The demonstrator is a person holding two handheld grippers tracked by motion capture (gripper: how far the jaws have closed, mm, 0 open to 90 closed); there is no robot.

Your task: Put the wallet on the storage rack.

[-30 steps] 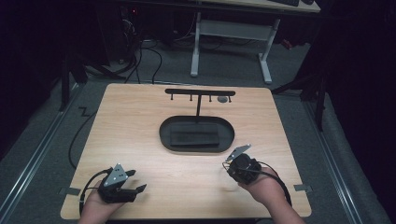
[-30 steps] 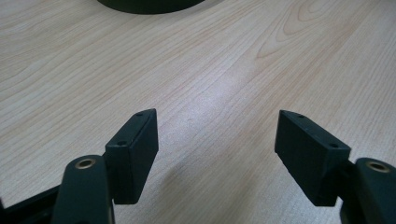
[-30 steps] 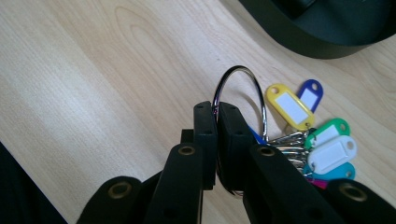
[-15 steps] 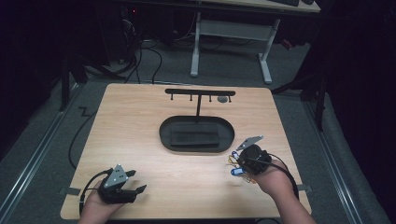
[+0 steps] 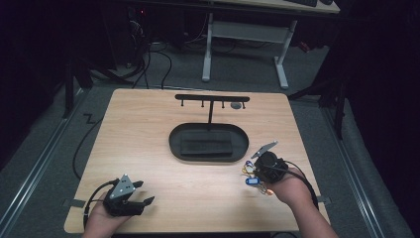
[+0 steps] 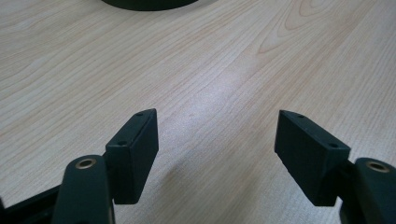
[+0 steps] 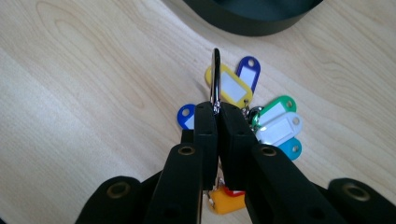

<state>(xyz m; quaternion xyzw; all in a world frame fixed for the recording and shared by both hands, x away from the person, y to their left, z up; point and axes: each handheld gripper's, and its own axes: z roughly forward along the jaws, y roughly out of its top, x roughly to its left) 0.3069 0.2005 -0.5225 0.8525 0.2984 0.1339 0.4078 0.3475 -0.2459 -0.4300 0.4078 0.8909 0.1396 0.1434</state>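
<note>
High view: a black oval tray (image 5: 176,148) was seen mid-table, w/ a black hook rack (image 5: 212,98) just behind it. The bunch of key tags (image 5: 252,179) was seen near the tray's front right end, off the tray, under the right gripper (image 5: 257,166). The left gripper (image 5: 141,193) was held well away from the tray, at the table's front left corner, w/ nothing in it. The table (image 5: 148,124) was light wood & mostly bare. Around it grey floor, cables & a white desk frame behind the tray side were seen; the room was dark.

Left gripper view: the jaws were spread wide apart, w/ bare wood between them. A bit of the tray's rim (image 6: 149,4) was seen far ahead.

Right gripper view: the jaws were squeezed tight on the metal ring (image 7: 215,79) of the keys. Yellow, blue, green & white tags were seen just in front of the tray's wall (image 7: 252,21), low over the wood or on it; which, couldn't be told.

Judged so far: the keys were grabbed, so pick-up looked done. Prob. left: the ring hung on a rack hook, or the bunch put in the tray.
</note>
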